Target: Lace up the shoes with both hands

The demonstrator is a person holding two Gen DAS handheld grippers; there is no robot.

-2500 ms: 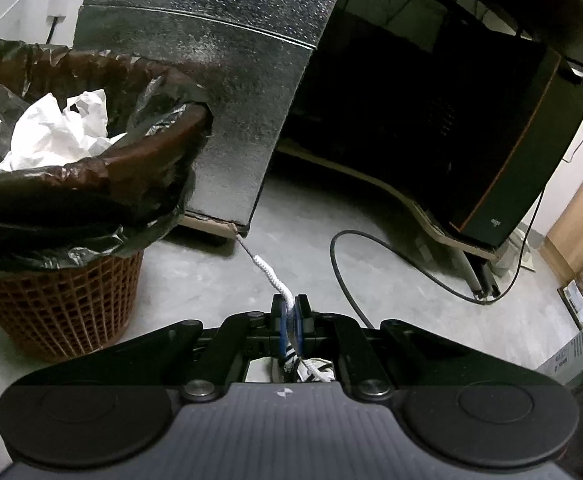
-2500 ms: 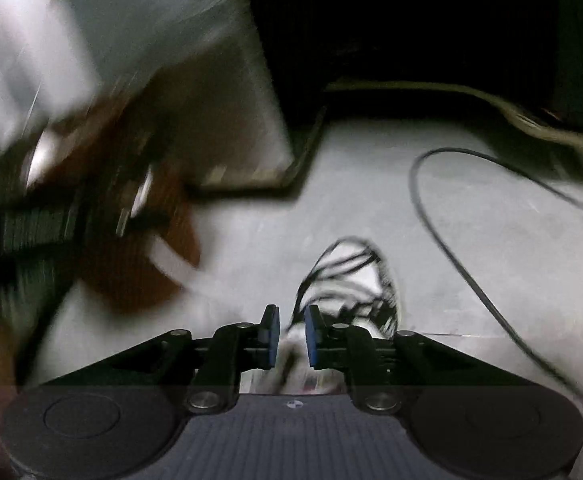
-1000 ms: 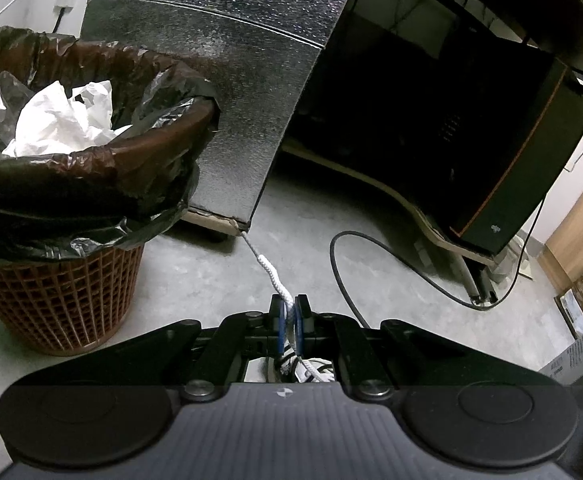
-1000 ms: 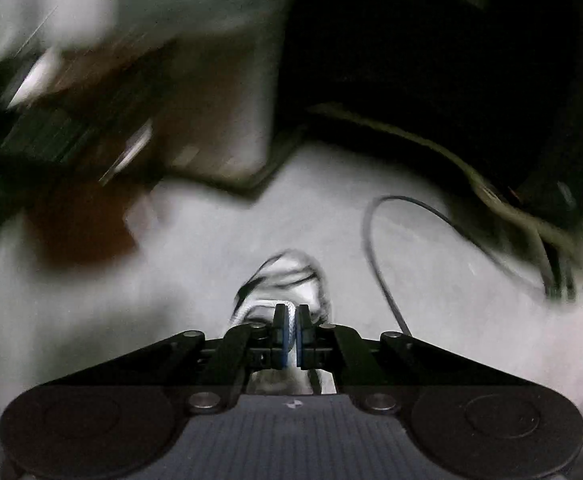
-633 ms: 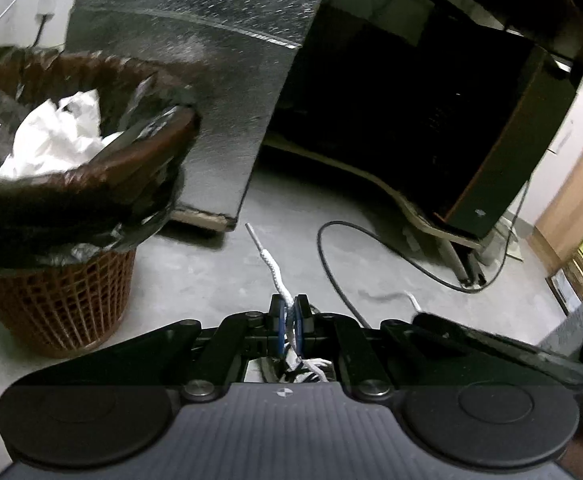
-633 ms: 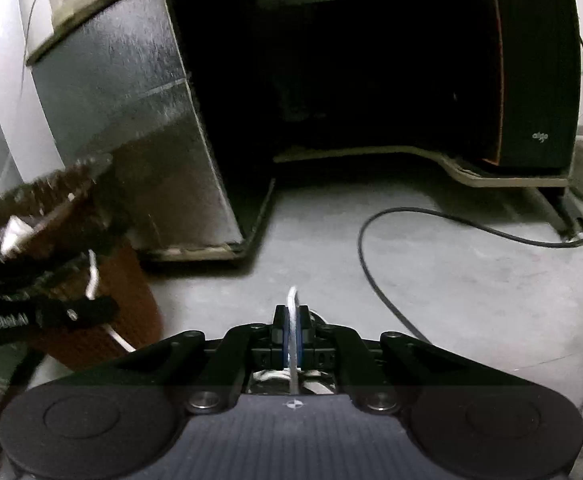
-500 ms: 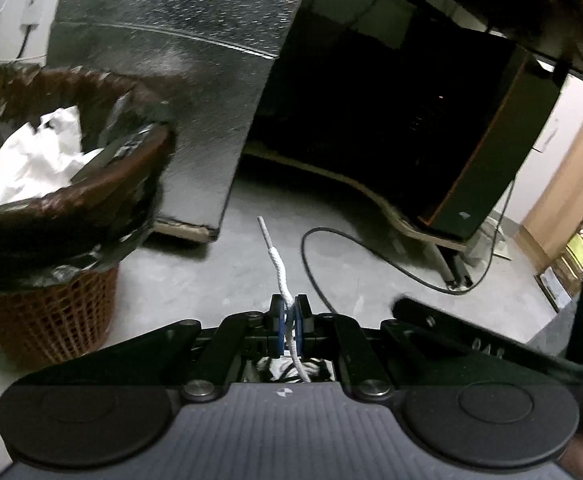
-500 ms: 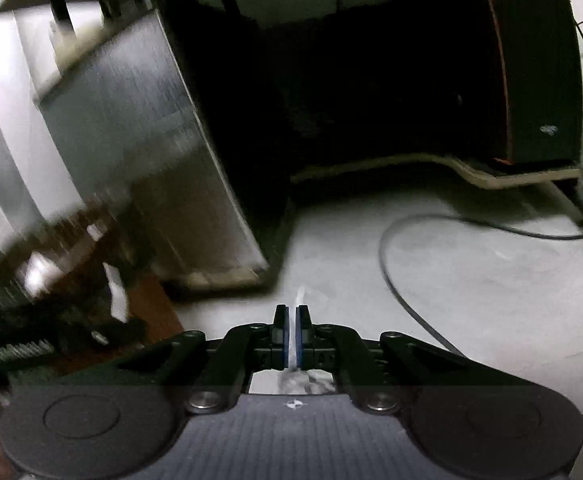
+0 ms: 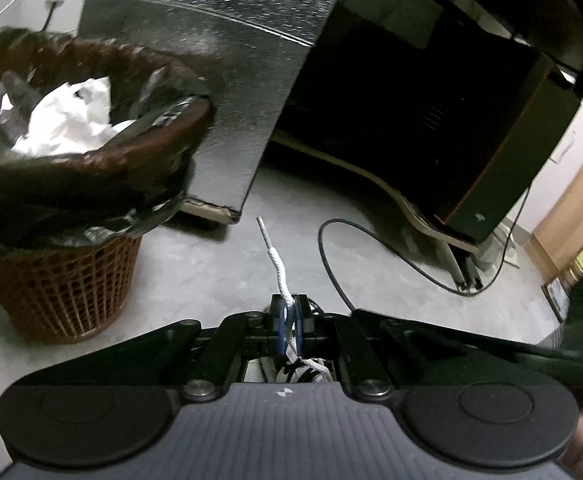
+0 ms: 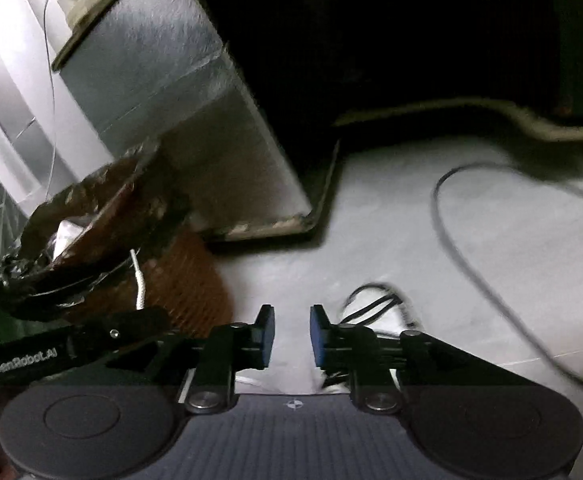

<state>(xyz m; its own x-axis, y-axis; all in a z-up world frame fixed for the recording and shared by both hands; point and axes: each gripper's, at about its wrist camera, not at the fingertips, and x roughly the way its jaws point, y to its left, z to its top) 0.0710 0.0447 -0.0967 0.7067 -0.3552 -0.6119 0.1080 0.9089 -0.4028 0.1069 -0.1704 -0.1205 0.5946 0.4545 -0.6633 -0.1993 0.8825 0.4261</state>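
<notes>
A white braided lace (image 9: 278,268) sticks up at frame centre, pinched in my left tool (image 9: 288,320); my right tool (image 10: 290,334) has just opened, empty.

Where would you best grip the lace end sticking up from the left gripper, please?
Probably on the braided lace just under the aglet, coming from the side, across it: it stands nearly upright and free above the left gripper, and the right gripper is open and empty.

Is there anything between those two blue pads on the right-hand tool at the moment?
No. In the right wrist view the right gripper stands open with only bare floor showing in the gap. Its jaws have just been opening.
</notes>
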